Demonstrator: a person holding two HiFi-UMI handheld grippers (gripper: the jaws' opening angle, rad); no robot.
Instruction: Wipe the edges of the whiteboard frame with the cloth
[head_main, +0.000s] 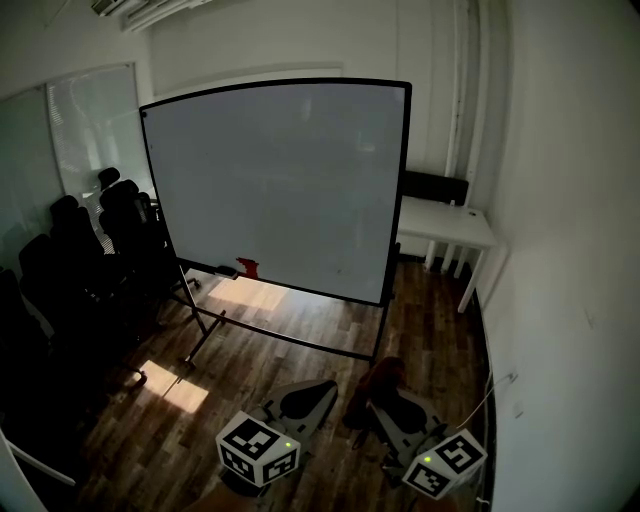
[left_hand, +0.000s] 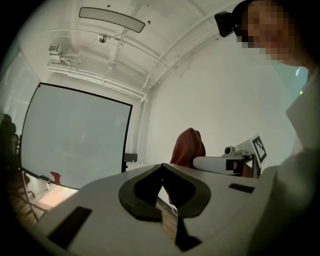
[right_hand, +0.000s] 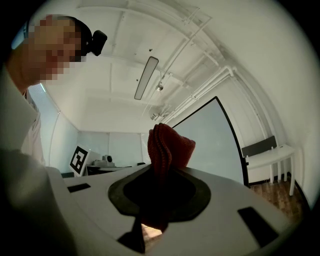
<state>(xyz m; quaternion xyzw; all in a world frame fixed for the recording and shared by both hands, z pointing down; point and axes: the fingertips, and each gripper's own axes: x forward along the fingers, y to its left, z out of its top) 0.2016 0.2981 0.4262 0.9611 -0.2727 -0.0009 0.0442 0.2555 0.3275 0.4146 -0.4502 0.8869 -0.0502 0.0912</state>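
A large whiteboard (head_main: 280, 185) with a thin black frame (head_main: 398, 190) stands on a wheeled base across the room. In the left gripper view the whiteboard (left_hand: 75, 140) shows at the left. My right gripper (head_main: 385, 385) is shut on a dark red cloth (right_hand: 167, 145), which sticks up bunched from its jaws; the cloth (head_main: 380, 378) shows low in the head view and again as a cloth (left_hand: 189, 147) in the left gripper view. My left gripper (head_main: 312, 398) is shut with nothing in it. Both grippers hang well short of the board.
A small red object (head_main: 247, 267) rests on the board's lower tray. Black office chairs (head_main: 95, 250) crowd the left side. A white desk (head_main: 445, 225) stands behind the board at the right. The wooden floor (head_main: 290, 345) lies between me and the board.
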